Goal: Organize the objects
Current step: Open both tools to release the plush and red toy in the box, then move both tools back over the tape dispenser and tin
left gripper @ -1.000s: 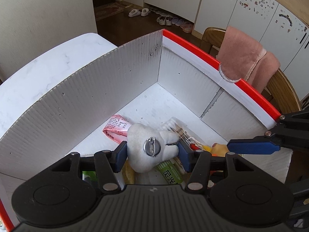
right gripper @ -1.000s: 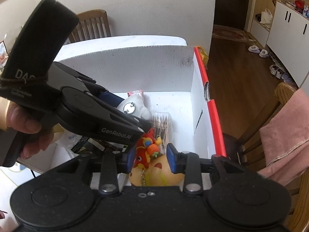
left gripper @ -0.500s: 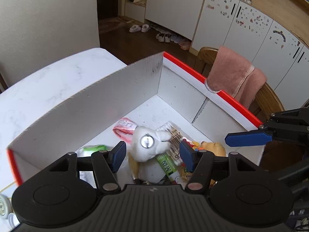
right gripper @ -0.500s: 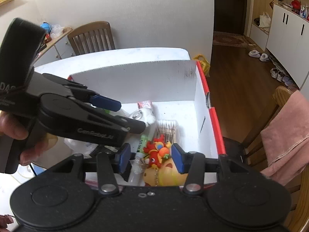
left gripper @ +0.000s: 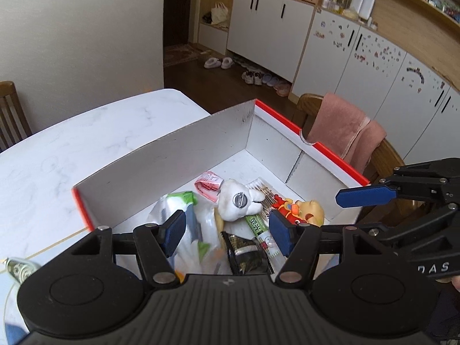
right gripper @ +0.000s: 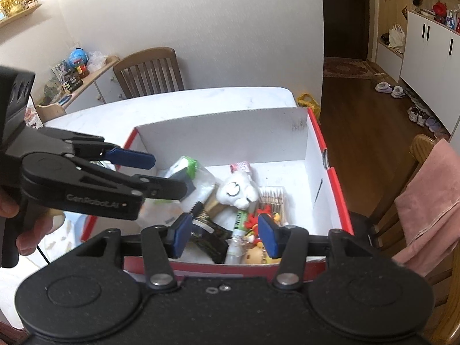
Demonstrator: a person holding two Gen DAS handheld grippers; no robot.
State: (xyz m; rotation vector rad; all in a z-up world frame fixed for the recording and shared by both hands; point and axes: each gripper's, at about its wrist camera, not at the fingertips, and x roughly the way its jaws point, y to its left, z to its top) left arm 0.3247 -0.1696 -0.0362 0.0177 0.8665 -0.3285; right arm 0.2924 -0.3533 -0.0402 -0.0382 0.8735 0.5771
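A red-rimmed white cardboard box [left gripper: 184,155] [right gripper: 230,132] stands on the white table. In it lie a white plush toy with a metal pin [left gripper: 238,204] [right gripper: 238,191], a red and yellow figure [left gripper: 302,210] [right gripper: 258,247], a pink packet [left gripper: 208,185], a pack of cotton swabs [right gripper: 271,195], a green tube [left gripper: 256,227] and plastic bags [left gripper: 178,207]. My left gripper [left gripper: 227,233] is open and empty above the box's near side. My right gripper [right gripper: 224,237] is open and empty above the box's near rim.
A wooden chair with a pink towel [left gripper: 345,132] [right gripper: 425,201] stands right of the box. Another chair [right gripper: 149,72] is behind the table. The white marble table [left gripper: 86,143] spreads to the left. White cabinets [left gripper: 359,57] and shoes [left gripper: 258,77] lie beyond.
My left gripper let go of the white plush toy, which now lies in the box. Both grippers opened and rose up and back from the box.
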